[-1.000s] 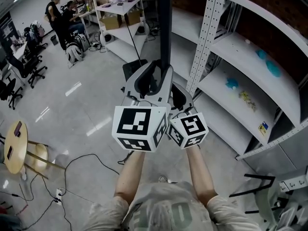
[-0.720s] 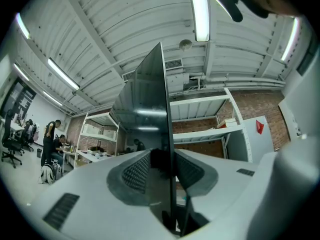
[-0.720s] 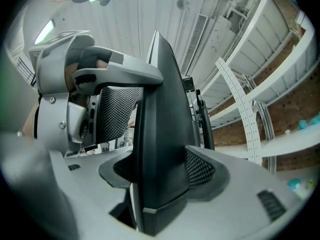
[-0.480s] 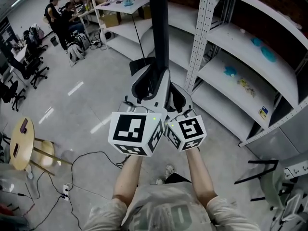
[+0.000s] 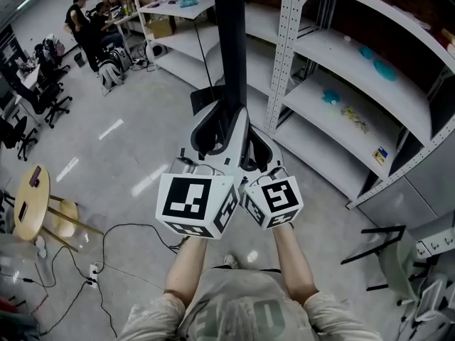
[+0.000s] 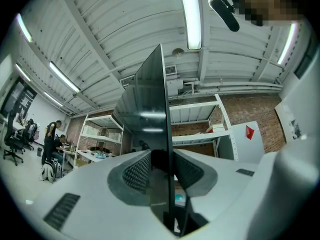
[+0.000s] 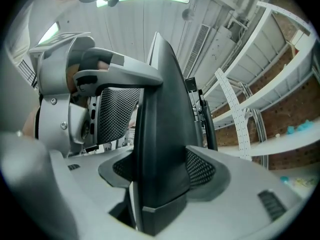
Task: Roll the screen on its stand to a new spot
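Observation:
In the head view the screen (image 5: 229,41) shows edge-on as a tall dark slab straight ahead, with the dark foot of its stand (image 5: 205,99) on the floor beyond. My left gripper (image 5: 215,123) and right gripper (image 5: 256,146) reach up side by side, each clamped on the screen's near edge. In the left gripper view the thin glossy panel (image 6: 156,114) runs between the mesh pads (image 6: 137,170) of the left gripper (image 6: 162,170). In the right gripper view the thicker dark back casing (image 7: 162,134) fills the right gripper (image 7: 161,170). The left gripper's mesh pad (image 7: 116,111) is clamped just above.
White metal shelving (image 5: 341,84) runs close along the right, holding small blue items (image 5: 384,68). A round wooden stool (image 5: 30,206) stands at the left, with cables (image 5: 121,241) on the floor. A dark chair (image 5: 387,258) is at the lower right. People (image 5: 85,21) sit at desks far back left.
Both grippers and the screen have travelled together across the floor beside the shelving, which has slid leftward in the head view. Both grips stay the same.

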{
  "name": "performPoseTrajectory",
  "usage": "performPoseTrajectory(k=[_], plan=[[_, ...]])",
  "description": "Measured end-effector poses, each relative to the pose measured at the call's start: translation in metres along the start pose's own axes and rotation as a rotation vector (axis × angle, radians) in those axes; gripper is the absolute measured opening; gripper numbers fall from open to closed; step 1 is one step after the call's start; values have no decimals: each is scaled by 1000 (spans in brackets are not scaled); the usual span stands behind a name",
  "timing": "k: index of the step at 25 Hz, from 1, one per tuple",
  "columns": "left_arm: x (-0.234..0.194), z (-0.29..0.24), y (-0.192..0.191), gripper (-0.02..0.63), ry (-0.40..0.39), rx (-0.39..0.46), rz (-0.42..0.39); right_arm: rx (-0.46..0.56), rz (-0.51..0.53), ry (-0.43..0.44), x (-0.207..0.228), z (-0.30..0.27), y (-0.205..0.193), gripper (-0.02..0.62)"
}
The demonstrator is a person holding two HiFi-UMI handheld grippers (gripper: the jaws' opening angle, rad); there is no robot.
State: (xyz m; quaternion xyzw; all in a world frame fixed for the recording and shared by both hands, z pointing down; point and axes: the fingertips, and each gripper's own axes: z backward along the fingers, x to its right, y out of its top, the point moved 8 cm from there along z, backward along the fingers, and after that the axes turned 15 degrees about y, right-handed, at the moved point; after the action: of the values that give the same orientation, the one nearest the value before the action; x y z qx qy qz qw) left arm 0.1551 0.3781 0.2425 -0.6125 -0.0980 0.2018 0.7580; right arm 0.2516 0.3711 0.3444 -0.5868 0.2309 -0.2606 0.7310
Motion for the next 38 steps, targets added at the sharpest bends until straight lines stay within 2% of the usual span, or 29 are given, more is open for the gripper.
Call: performPoseTrajectory(k=[6,11,18,23,26,29,32,38], plan=[[52,30,3,144,19,7,11,0,-11,33,-4,56,14,278],[114,53,-1,144,31,21,32,19,-8,68,4,121,25,278],[194,76,-6,154,-6,47,21,15,0,94,19,203,43,276],[249,88,-8,166,-70,97,57,-1,8,102,32,260,54,276],[273,97,-12,172,-123,97,76,-12,13,114,36,288,59,276],[300,101,-23,175,-217,37,105,-19,14,96,50,321,65,273],[334,91,-40,150,-325,-41,178,-42,27,35,74,355,72,227],[388,78,-50,150,-388,-46,119,-103,38,-10,106,400,82,196]])
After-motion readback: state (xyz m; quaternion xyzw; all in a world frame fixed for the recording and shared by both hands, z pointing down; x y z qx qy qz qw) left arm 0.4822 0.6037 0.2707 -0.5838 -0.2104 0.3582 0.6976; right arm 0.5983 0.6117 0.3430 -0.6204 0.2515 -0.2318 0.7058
